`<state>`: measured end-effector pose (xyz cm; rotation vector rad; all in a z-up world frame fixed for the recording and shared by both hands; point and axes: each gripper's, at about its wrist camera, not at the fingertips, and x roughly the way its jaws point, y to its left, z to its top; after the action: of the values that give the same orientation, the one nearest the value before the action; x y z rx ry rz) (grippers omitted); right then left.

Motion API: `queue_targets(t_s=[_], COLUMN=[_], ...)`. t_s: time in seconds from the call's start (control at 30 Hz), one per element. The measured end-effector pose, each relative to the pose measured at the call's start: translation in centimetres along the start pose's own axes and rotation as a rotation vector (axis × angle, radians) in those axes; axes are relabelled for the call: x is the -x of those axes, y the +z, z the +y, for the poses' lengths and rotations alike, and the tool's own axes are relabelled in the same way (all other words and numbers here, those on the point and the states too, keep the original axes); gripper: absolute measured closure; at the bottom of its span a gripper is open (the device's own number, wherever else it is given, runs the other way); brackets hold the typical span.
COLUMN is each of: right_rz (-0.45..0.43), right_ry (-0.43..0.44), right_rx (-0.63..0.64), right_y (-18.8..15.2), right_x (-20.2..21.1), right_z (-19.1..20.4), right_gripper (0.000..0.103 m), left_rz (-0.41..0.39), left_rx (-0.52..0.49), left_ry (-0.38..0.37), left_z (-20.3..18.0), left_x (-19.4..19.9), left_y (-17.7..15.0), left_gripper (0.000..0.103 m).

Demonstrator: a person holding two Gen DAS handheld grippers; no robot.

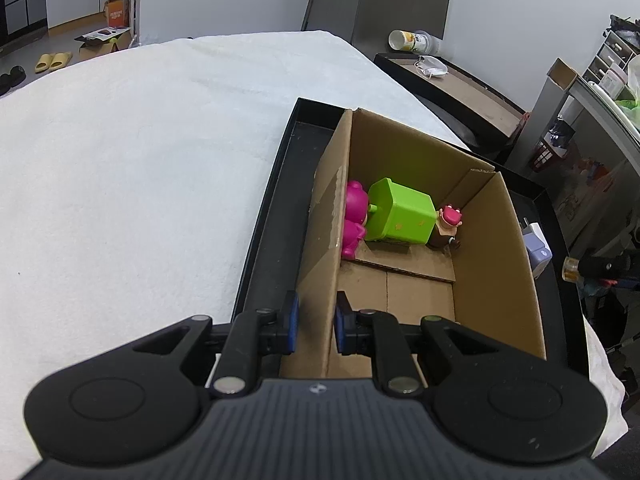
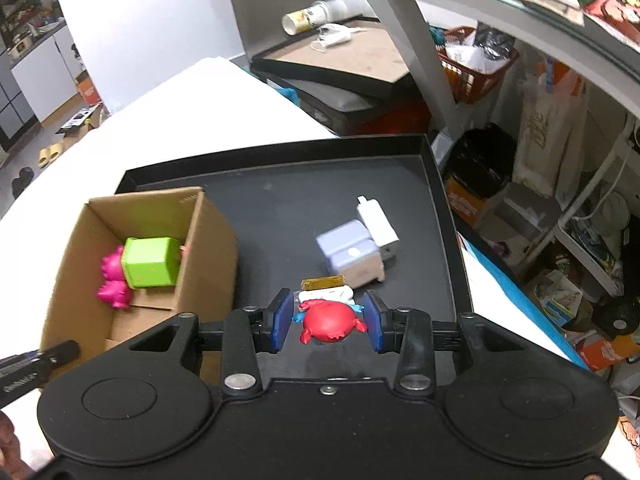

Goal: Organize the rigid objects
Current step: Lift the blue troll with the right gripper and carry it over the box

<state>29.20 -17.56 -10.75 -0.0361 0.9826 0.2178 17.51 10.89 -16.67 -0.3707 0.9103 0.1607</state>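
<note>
left wrist, three toys (image 1: 400, 212), one box (image 1: 492, 248)

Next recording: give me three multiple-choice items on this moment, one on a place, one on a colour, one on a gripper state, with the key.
1. Where is the green plastic cube?
A. inside the brown cardboard box
B. loose on the black tray
C. on the white cloth

2. What colour is the round crab-like toy between the right gripper fingers?
A. yellow
B. red
C. green

3. What is the left gripper doing?
A. hanging free
B. holding the cube
C. straddling the box's side wall

Key: 1 A, it sits beside the pink figure in the box; 2 B, its body is red; 3 C, cardboard runs between its blue pads.
</note>
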Motion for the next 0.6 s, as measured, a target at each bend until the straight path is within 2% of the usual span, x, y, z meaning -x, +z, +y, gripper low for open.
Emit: queue_targets(t_s=[0.6], right_rz=[-0.034], right_ry=[0.054], right_rx=[0.078], right_y=[1.9], right_x=[2.2], right_z=[6.1], right_gripper=[0.065], left_rz=[0.011], left_rx=[0.018], left_ry=[-0.029], left_z=[0.5], left_x=[0.0], left_y=[0.1], left_gripper=[0.086])
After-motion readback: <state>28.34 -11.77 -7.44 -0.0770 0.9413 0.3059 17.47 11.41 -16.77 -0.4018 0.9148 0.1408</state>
